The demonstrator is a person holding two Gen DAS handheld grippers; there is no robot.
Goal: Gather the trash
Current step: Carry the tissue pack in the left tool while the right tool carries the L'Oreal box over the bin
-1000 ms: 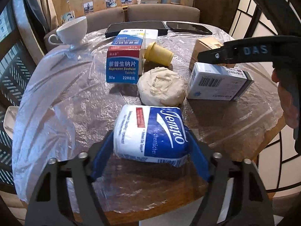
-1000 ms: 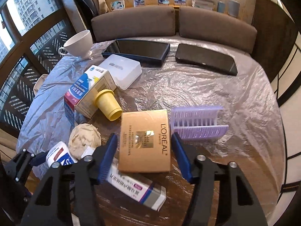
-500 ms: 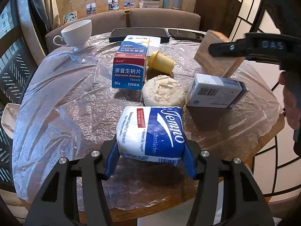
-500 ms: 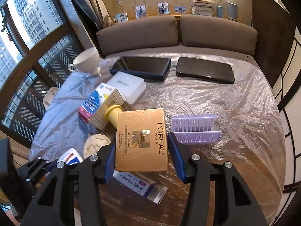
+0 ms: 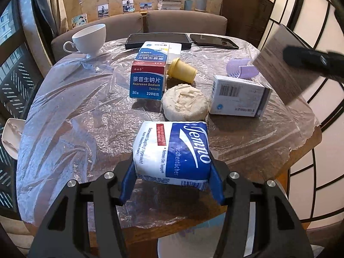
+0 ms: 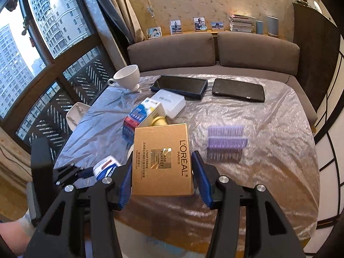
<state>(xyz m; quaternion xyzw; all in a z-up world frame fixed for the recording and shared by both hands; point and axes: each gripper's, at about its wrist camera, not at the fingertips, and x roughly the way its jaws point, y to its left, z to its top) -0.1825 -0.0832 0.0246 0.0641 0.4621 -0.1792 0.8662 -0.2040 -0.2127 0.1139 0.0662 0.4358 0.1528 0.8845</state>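
My left gripper (image 5: 172, 178) is shut on a blue and white Tempo tissue pack (image 5: 172, 152), its blue pads pressed on both sides near the table's front edge. My right gripper (image 6: 162, 182) is shut on a gold L'Oréal box (image 6: 161, 161) and holds it above the table. That box (image 5: 279, 64) also shows raised at the right of the left wrist view. On the plastic-covered table (image 5: 75, 118) lie a crumpled tissue wad (image 5: 185, 103), a blue Naproxen box (image 5: 148, 77), a yellow cup (image 5: 182, 71) on its side, a white barcode box (image 5: 238, 97) and purple hair rollers (image 6: 225, 142).
A white teacup (image 5: 90, 38) stands at the far left. Two dark tablets (image 6: 180, 86) (image 6: 238, 90) lie at the back, with a white box (image 6: 169, 103) in front of them. A brown sofa (image 6: 215, 51) runs behind the table. A window is on the left.
The left jaws closed onto the tissue pack. The right gripper lifted the gold box off the table and drew it back, uncovering the white barcode box and the rollers.
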